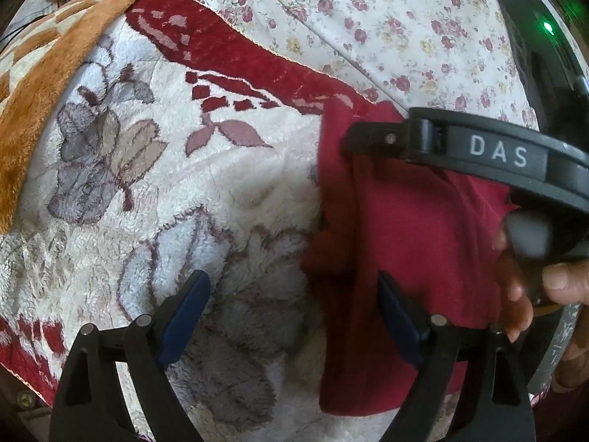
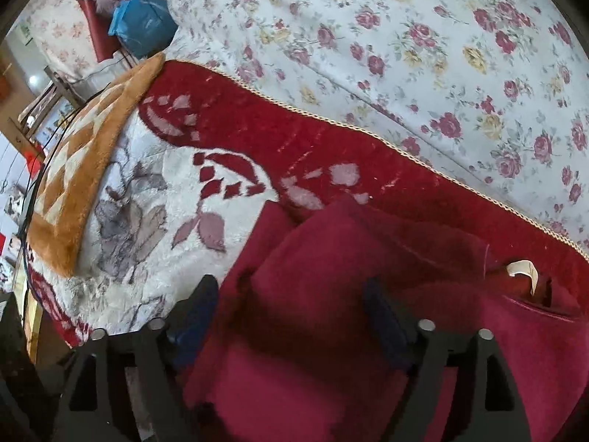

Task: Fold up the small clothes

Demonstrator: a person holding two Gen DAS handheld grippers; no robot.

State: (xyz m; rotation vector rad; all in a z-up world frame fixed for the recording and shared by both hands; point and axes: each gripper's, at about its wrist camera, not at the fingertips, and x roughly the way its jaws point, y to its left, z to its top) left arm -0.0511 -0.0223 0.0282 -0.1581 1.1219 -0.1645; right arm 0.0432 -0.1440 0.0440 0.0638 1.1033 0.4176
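Both hand-held grippers, left and right, gape empty, so the loosely folded red garment might flop open on that fuzzy blanket.

Under my work lies a plush white blanket with grey flower motifs and a deep red border edged in pale cord. Beyond it I note a rose-print bedsheet. An orange-and-cream fleece blanket overlaps the far left corner. A blue plastic bag sits behind.
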